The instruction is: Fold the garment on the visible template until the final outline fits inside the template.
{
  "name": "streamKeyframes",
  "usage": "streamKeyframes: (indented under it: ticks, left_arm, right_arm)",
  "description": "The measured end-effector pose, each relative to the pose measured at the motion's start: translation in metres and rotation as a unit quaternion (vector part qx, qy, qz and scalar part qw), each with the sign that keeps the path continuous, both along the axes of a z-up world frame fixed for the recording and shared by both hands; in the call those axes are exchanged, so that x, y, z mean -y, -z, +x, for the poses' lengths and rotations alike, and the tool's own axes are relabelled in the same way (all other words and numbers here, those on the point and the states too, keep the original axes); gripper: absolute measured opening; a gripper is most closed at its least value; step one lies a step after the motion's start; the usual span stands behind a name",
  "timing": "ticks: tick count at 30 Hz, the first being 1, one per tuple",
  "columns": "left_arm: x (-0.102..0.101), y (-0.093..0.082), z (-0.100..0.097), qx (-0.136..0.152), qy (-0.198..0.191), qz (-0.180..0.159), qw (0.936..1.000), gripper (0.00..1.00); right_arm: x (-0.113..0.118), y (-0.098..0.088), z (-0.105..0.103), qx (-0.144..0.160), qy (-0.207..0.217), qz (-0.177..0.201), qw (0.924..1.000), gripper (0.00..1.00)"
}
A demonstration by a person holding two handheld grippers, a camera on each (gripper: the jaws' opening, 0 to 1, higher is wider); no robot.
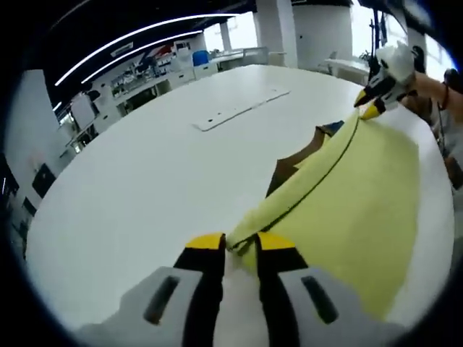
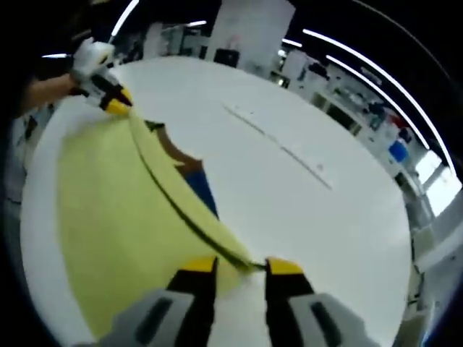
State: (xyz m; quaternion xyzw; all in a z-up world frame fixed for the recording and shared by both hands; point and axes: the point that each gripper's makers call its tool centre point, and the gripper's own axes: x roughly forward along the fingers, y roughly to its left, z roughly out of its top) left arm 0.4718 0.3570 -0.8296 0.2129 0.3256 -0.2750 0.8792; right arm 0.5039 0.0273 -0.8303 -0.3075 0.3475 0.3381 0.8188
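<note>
A yellow garment (image 1: 362, 202) hangs stretched above the white table, one long hemmed edge pulled taut between both grippers. My left gripper (image 1: 241, 242) is shut on the near end of that edge; my right gripper (image 1: 370, 107) grips the far end at upper right. In the right gripper view the yellow garment (image 2: 108, 210) spreads to the left, my right gripper (image 2: 241, 267) is shut on its edge, and the left gripper (image 2: 116, 101) pinches the far corner. Under the cloth a brown template (image 1: 289, 168) (image 2: 177, 153) shows partly, with a blue piece (image 2: 204, 189) (image 1: 333, 129) beside it.
A large round white table (image 1: 145, 195) (image 2: 318, 217) carries everything. A thin white strip (image 1: 239, 110) (image 2: 282, 148) lies on it beyond the garment. A person's arm (image 1: 434, 87) (image 2: 43, 90) holds the far gripper. Lab benches and shelves stand behind the table.
</note>
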Motion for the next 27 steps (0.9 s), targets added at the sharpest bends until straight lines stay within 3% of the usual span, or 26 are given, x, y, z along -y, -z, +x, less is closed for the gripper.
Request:
streamKeyframes:
  ticks: [4, 6, 10, 12, 13, 19, 21, 27]
  left_arm:
    - [-0.007, 0.011, 0.0, 0.009, 0.037, 0.082, 0.9959, 0.14]
    - [-0.006, 0.009, 0.005, 0.02, 0.035, 0.071, 0.9967, 0.11]
    - [-0.013, 0.009, 0.013, 0.026, 0.026, 0.095, 0.9948, 0.08]
    - [-0.015, 0.009, 0.014, 0.029, 0.021, 0.099, 0.9944, 0.05]
    - [-0.015, 0.007, 0.014, 0.03, 0.021, 0.098, 0.9945, 0.04]
    - [-0.019, 0.004, 0.013, 0.025, -0.007, 0.063, 0.9977, 0.02]
    - [-0.016, -0.005, 0.012, 0.029, -0.011, 0.058, 0.9978, 0.02]
    - [-0.018, -0.028, 0.014, 0.05, -0.05, 0.005, 0.9975, 0.02]
  right_arm:
    - [0.002, 0.009, 0.0, 0.01, -0.024, -0.029, 0.9993, 0.28]
    - [0.001, 0.009, 0.002, 0.014, -0.023, -0.027, 0.9993, 0.24]
    - [0.004, 0.01, 0.006, 0.029, -0.025, -0.043, 0.9983, 0.16]
    - [0.004, 0.009, 0.005, 0.03, -0.028, -0.047, 0.9981, 0.06]
    - [0.004, 0.009, 0.005, 0.029, -0.029, -0.048, 0.998, 0.0]
    - [0.004, 0.006, 0.007, 0.032, -0.026, -0.043, 0.9983, 0.0]
    - [0.004, 0.001, 0.007, 0.036, -0.023, -0.04, 0.9983, 0.0]
    - [0.001, -0.028, 0.016, 0.069, 0.017, 0.02, 0.9973, 0.0]
